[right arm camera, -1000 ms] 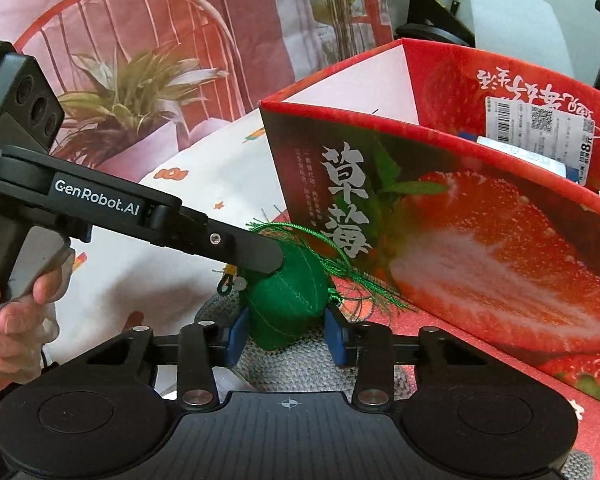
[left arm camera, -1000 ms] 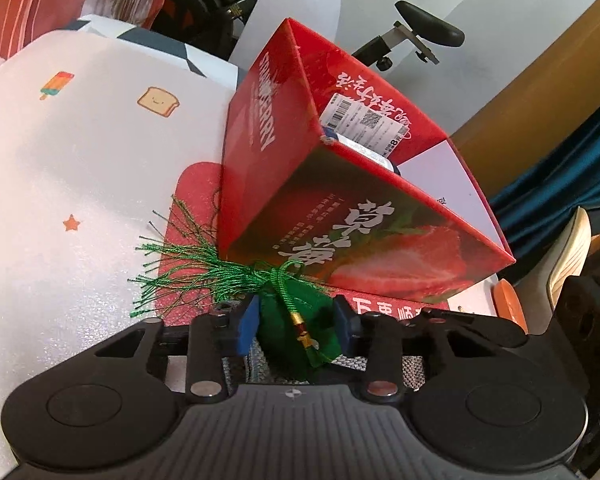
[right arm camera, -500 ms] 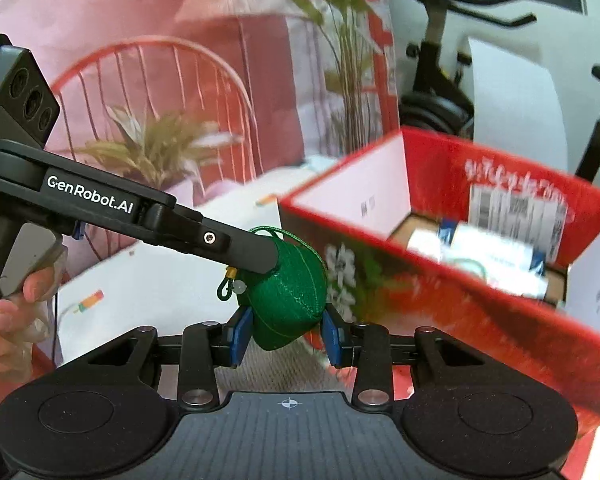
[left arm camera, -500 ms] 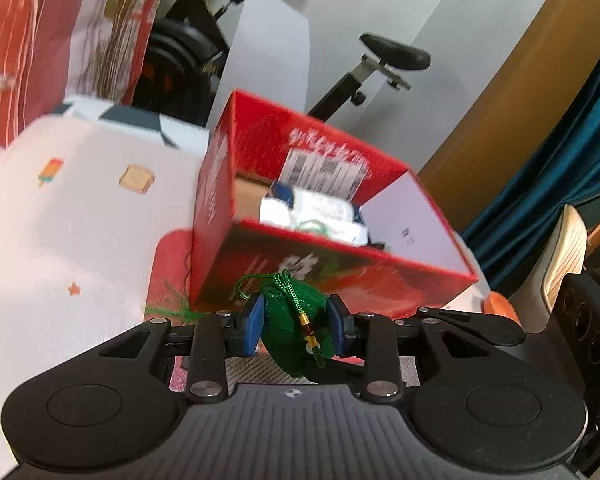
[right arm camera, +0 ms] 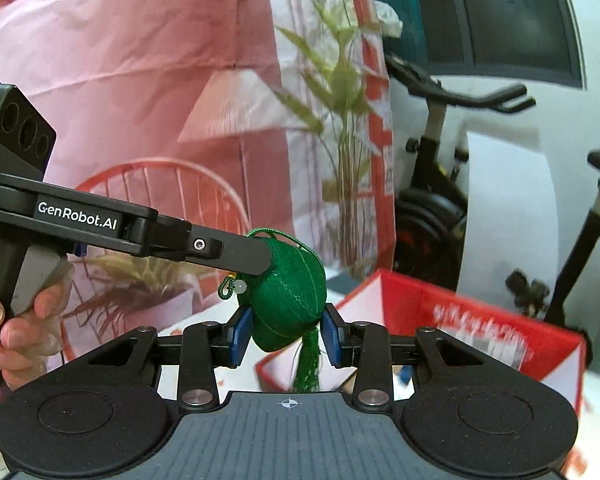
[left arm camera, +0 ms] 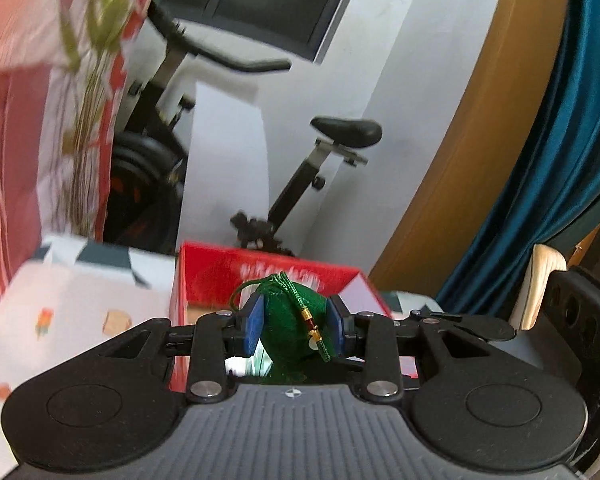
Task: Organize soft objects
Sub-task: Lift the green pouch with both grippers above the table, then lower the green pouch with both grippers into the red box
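Grippers, left (left arm camera: 295, 328) and right (right arm camera: 286, 334), both clamp green pouch (right arm camera: 284, 300) above red box (right arm camera: 460, 316)

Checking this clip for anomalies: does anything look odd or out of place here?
One oddity: both grippers, left and right, clamp the same green pouch at once, above the red box. Its tassel hangs loose. Nothing spilled or damaged.

We see the left gripper (left arm camera: 294, 330) at lower centre of its own view, blue pads (left arm camera: 254, 326) pressed on something between them. The right gripper (right arm camera: 286, 334) clamps likewise (lower centre too). At the left edge of the right view, a hand (right arm camera: 18, 330) grips the left handle.
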`<state>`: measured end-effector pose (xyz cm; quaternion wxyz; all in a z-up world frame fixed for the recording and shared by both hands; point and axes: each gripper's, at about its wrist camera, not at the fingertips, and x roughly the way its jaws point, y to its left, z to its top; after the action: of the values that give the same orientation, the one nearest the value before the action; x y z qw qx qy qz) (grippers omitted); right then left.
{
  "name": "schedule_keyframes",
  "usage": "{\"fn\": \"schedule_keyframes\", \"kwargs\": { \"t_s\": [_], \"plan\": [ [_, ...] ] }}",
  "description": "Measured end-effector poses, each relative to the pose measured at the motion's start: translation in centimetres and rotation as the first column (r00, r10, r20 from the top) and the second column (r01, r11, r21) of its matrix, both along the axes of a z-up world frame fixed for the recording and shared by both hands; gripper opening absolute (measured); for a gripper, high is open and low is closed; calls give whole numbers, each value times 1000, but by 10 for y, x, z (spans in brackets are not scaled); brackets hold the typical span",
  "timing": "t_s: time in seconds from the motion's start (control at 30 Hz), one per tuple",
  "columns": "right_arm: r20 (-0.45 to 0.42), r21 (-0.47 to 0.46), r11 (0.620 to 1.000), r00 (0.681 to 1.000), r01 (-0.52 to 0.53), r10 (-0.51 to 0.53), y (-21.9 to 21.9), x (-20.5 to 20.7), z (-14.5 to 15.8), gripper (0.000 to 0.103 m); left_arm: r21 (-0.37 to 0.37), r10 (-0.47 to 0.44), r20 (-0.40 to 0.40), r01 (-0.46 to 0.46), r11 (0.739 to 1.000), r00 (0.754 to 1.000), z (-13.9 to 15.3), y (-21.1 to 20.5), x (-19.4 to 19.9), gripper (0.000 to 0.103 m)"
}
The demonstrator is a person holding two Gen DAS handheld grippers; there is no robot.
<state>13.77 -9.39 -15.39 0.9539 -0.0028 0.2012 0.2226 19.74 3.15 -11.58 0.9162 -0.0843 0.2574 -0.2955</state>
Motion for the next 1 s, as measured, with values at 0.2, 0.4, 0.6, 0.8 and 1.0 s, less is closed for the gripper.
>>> {"fn": "schedule_keyframes", "kwargs": {
  "t_s": [0.2, 0.4, 0.6, 0.8, 1.0],
  "plan": [
    [53, -56, 998, 998, 26, -23, -10, 24, 25, 34, 37, -10, 70, 8, 999, 997, 19, -18, 20, 36],
    [48, -69, 995, 997, 66, -63, -23, 48, 27, 34, 46, -34, 85, 31, 998, 996, 28, -35, 47, 36],
    [-65, -92, 994, 996, 58, -64, -30, 82, 3, 35, 60, -50, 14, 49, 997, 999, 6, -42, 74, 36],
    [-232, -174, 985, 971, 8, -49, -27, 123, -39, 34, 151, -52, -104, 67, 986, 993, -37, -48, 105, 36],
    [-343, -259, 965, 938, -47, -47, -16, 163, -67, 34, 261, -43, -175, 89, 961, 984, -67, -55, 137, 36]
  ]
}}
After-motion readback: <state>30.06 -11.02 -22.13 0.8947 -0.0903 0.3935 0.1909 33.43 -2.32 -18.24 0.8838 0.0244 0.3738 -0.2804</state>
